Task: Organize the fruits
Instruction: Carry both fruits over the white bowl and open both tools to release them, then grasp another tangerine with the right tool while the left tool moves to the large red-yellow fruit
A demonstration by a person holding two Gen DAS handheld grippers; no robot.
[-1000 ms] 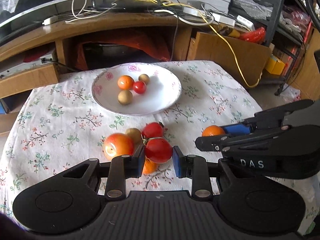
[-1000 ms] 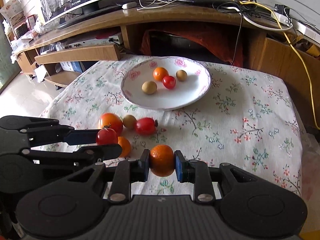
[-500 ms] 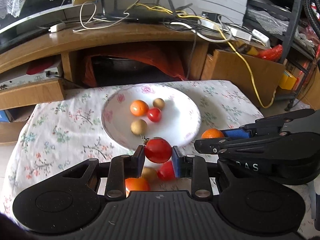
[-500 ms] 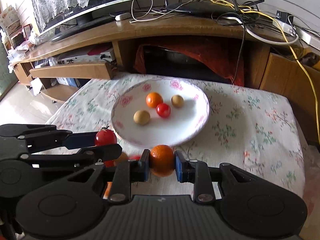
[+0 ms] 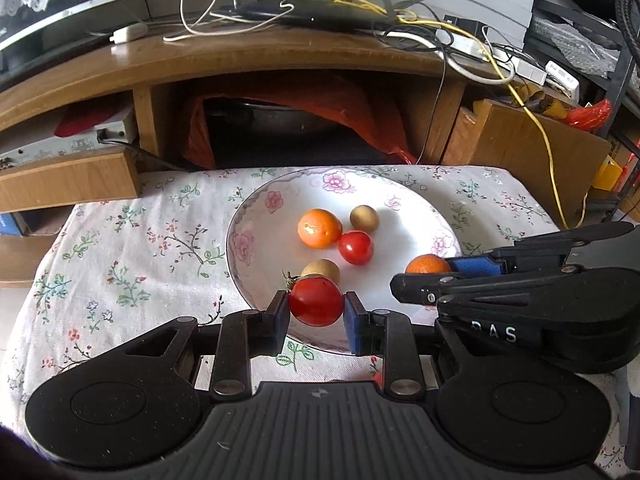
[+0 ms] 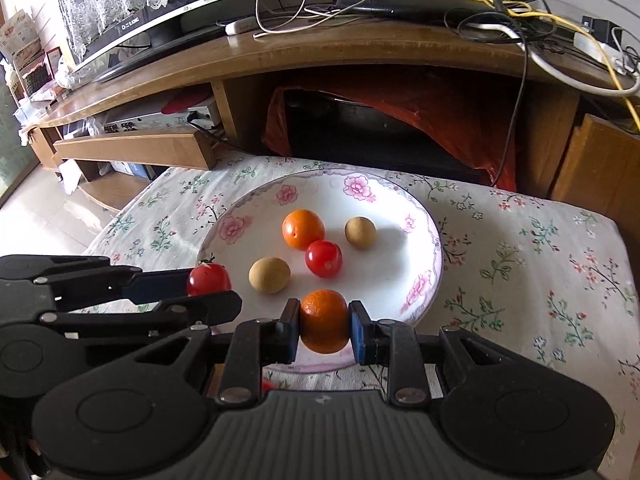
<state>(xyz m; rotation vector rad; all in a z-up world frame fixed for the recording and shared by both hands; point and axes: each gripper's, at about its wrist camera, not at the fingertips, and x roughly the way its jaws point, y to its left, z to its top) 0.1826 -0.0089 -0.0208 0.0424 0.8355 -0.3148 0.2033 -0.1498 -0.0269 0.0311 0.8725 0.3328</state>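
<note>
Red fruit (image 6: 267,385) below right tongs (image 6: 324,327) mostly hidden, unidentifiable.

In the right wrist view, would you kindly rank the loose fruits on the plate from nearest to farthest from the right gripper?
From the right gripper, which holds an orange:
1. Small red tomato, plate centre.
2. Brown fruit, left of it; too close to call against the tomato.
3. Loose orange, behind the tomato.
4. Second brown fruit, far right.

light: bright daylight | glare: white plate (image 6: 384,280) washed out | edges: fisheye-curved, dark corners | focus: sharp
</note>
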